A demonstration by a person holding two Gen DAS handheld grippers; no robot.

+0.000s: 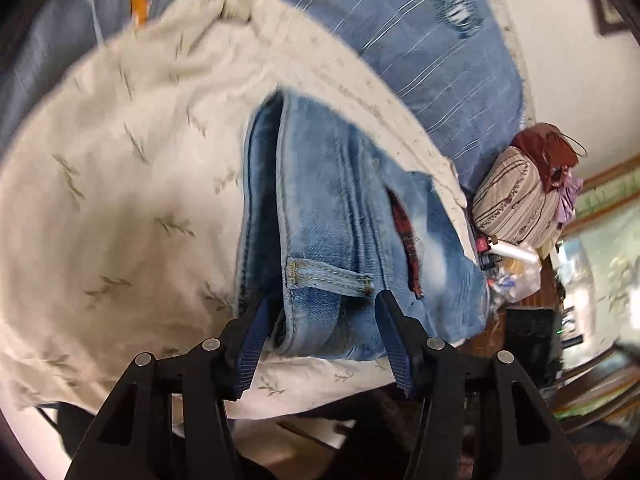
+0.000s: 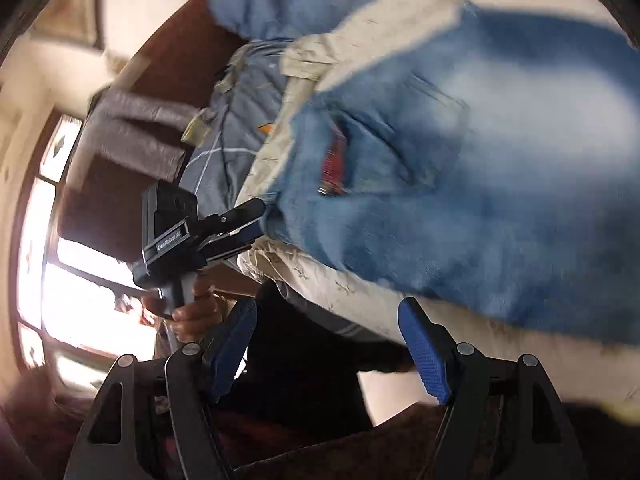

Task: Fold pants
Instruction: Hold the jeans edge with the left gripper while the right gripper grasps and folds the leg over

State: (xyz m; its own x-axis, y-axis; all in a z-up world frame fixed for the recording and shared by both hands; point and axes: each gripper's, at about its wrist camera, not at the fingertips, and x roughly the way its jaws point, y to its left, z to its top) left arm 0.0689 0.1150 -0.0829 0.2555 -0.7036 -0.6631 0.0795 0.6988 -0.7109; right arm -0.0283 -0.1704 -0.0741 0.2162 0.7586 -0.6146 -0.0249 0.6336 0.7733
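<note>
Light blue jeans [image 1: 332, 216] lie folded lengthwise on a cream leaf-print sheet [image 1: 120, 200]. Their waistband end, with a belt loop [image 1: 328, 276] and a red pocket lining [image 1: 404, 236], faces me. My left gripper [image 1: 320, 312] is open, its jaws on either side of the waistband fold. In the right wrist view the left gripper [image 2: 260, 216] sits at the waistband edge of the jeans [image 2: 460, 160], which are blurred. My right gripper [image 2: 332, 312] is open and empty, just off the bed edge, below the jeans.
A blue striped pillow [image 1: 420, 40] lies behind the sheet. A striped cushion [image 1: 516, 196] and clutter sit on a wooden stand to the right. A bright window [image 2: 72, 280] and dark headboard [image 2: 160, 60] are at the left of the right wrist view.
</note>
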